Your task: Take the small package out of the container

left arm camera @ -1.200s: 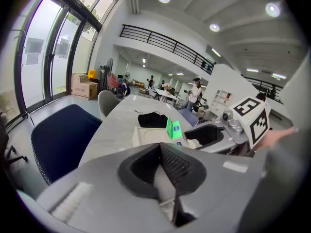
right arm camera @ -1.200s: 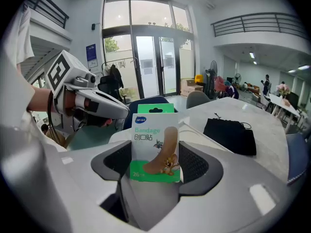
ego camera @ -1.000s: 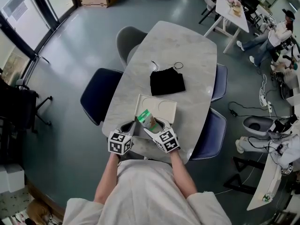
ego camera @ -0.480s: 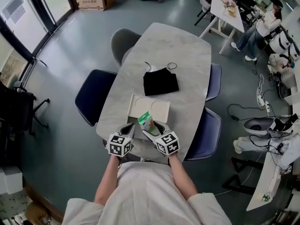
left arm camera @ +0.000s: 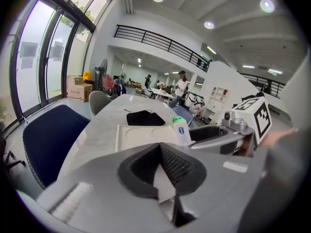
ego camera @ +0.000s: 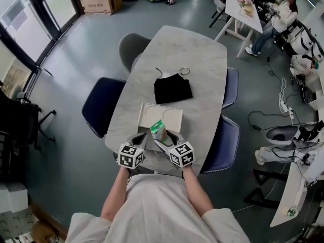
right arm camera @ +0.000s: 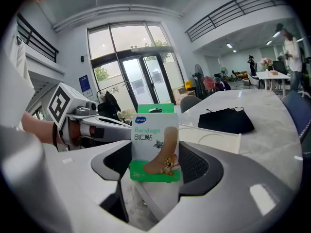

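Change: small package [ego camera: 158, 130] is barely shifting since a second ago.
Right gripper [right arm camera: 155, 159]: clamping small package upright at container's [ego camera: 173, 116] near edge.
Left gripper [left arm camera: 160, 166]: jaws together, empty, hovering alongside.

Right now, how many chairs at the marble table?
4: grey chair far left; left navy chair; far-right navy chair; near-right navy chair. Another may be hidden beneath the person.

White short-sleeved shirt [ego camera: 157, 209]; grey grippers [ego camera: 142, 137] [ego camera: 163, 137], marker cubes [ego camera: 130, 156] [ego camera: 181, 154].
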### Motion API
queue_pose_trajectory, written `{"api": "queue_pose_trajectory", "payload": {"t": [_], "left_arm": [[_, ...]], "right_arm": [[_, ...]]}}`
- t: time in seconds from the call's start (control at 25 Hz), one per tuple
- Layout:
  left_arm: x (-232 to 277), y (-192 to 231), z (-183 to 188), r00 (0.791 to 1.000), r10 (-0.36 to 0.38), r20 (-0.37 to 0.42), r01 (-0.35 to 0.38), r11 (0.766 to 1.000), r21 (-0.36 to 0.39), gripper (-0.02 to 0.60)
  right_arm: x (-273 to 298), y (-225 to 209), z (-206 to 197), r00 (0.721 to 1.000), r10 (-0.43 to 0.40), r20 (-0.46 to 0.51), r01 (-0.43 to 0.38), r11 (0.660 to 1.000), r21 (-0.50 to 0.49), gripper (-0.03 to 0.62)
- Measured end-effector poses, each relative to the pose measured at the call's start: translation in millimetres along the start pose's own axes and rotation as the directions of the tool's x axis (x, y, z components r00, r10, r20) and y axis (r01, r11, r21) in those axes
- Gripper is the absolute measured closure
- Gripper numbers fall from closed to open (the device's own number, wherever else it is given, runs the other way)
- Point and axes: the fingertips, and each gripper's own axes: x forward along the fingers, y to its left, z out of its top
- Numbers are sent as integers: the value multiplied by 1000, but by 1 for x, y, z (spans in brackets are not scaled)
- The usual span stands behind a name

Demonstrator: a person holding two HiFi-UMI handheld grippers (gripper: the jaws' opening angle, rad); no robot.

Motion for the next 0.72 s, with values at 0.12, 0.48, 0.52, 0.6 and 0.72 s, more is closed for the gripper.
{"api": "queue_pose_trajectory", "payload": {"t": [0.12, 0.48, 0.52, 0.6, 0.72], "left_arm": [[-1, 0, 2, 1000, -2, -7, 2, 1000, 12, 529], [-4, 3, 3, 1000, 9, -6, -9, 1000, 5, 529], [-4, 3, 2, 1000, 10, -4, -10, 1000, 2, 529], [-3, 2, 0, 1000, 11, -2, -11, 1000, -2, 529], [-4, 2, -4, 1000, 12, -3, -12, 1000, -8, 529]], "right_arm": [[0, 0, 2, 1000, 1, 14, -2, 1000, 21, 299], [3, 1, 1, 1000, 10, 14, -11, 999, 39, 299], [3, 1, 0, 1000, 11, 11, -12, 999, 38, 299], [3, 1, -3, 1000, 15, 6, -15, 999, 35, 299], [3, 3, -5, 1000, 18, -1, -18, 999, 30, 299]]}}
